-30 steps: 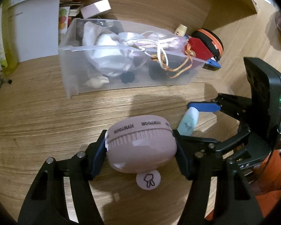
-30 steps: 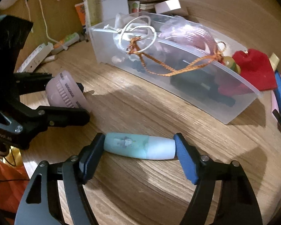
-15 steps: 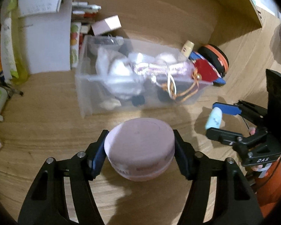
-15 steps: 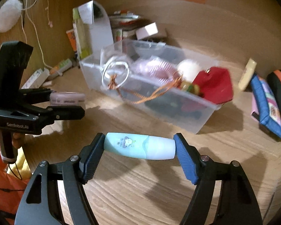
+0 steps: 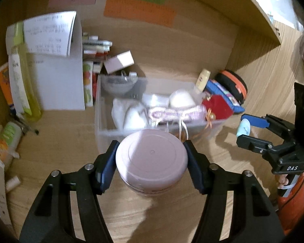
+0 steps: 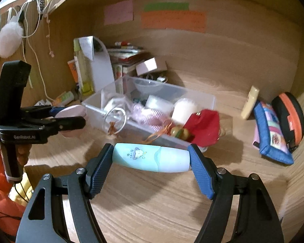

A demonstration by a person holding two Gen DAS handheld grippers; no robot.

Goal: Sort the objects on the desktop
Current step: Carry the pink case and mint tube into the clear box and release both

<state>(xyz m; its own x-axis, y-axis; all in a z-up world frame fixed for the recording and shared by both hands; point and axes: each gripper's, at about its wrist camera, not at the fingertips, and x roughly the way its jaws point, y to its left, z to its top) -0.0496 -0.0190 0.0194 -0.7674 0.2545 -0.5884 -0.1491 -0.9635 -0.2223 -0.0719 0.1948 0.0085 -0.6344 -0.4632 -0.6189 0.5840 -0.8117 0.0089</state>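
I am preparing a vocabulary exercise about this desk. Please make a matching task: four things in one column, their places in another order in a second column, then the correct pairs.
Things
1. pink round jar
2. light blue tube
3. white pompom
4. clear plastic bin

Places
A. hangs on the side wall
B. held in the right hand-held gripper
C. stands on the desk, full of small items
D. held in the left hand-held gripper

Pairs: 1-D, 2-B, 3-A, 4-C

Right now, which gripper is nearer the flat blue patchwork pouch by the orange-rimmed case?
Right. The right gripper, shut on a mint tube, has the blue patchwork pouch just to its right. The left gripper, holding a pink jar, sits past the clear bin's far end.
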